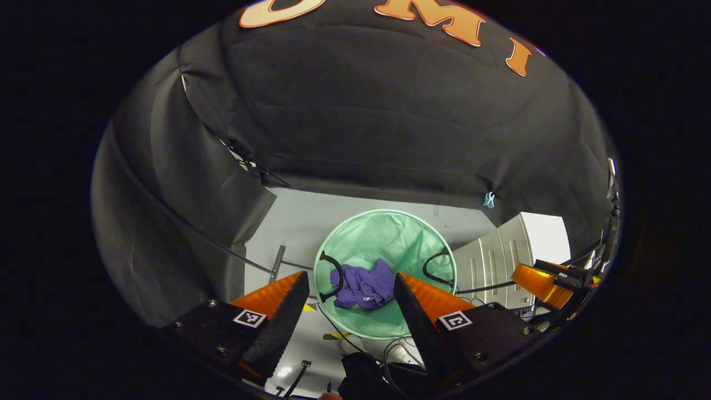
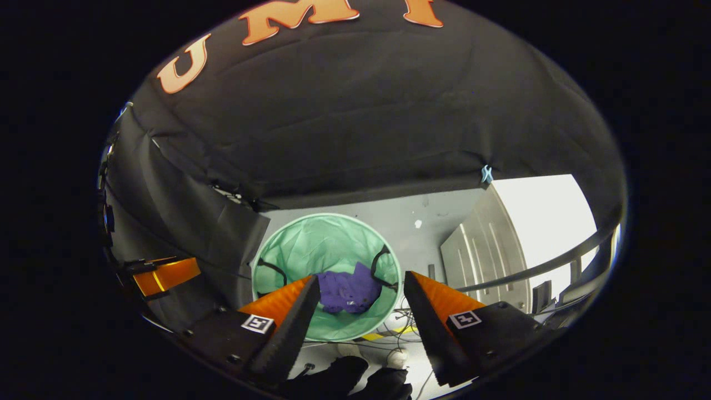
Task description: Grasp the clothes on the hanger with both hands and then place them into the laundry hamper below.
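Both grippers are hanging open and empty above the floor: the left gripper (image 1: 350, 311), the right gripper (image 2: 361, 311). Farther down, straight ahead between each pair of fingers, the purple clothes (image 1: 362, 286) are lying bunched inside the green hamper (image 1: 383, 233), seemingly already dropped in.

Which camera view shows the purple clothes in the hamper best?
The left gripper view: the purple clothes lie almost whole inside the green hamper. In the right gripper view the same clothes look smaller, partly behind one finger.
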Motion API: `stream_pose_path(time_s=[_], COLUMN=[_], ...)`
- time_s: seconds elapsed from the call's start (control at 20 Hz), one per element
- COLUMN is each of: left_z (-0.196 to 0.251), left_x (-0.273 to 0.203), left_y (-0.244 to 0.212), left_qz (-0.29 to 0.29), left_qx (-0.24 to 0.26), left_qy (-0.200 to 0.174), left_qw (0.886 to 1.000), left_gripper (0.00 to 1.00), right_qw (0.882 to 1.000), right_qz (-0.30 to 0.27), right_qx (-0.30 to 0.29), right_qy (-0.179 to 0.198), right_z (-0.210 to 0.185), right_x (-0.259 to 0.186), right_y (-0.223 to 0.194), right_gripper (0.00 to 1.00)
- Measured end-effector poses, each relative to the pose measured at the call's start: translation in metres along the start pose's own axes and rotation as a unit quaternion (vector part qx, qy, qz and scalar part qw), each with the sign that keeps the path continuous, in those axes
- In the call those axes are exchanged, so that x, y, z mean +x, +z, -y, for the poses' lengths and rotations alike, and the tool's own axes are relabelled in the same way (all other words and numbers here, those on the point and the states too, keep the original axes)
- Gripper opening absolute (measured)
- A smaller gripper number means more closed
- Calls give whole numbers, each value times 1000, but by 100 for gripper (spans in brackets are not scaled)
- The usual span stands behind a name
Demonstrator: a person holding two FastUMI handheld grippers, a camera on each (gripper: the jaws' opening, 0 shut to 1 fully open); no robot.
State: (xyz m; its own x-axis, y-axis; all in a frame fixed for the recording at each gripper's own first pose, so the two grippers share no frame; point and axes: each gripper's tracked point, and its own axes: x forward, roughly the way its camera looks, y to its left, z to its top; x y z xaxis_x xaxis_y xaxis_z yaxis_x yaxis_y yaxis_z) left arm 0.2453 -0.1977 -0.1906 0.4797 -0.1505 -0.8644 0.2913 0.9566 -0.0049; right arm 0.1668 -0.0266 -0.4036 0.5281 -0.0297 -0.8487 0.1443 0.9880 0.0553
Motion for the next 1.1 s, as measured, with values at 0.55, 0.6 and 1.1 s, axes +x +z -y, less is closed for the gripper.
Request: stream_pose_path(time_s=[0.55,0.6,1.1], left_z=[60,68,99], left_x=[-168,-186,-362], left_y=[46,52,102], left_qz=[170,188,357], left_qx=[-31,-28,-23], left_qy=[16,16,19], left_qw=[985,982,934], left_gripper=[98,98,96], right_qw=[988,986,950], right_qz=[151,163,296], right_qx=[-17,-20,-74], right_qy=[28,30,65], right_z=[43,48,54], right_x=[-164,-181,-324], right_y=[77,82,128], right_gripper=[98,98,100])
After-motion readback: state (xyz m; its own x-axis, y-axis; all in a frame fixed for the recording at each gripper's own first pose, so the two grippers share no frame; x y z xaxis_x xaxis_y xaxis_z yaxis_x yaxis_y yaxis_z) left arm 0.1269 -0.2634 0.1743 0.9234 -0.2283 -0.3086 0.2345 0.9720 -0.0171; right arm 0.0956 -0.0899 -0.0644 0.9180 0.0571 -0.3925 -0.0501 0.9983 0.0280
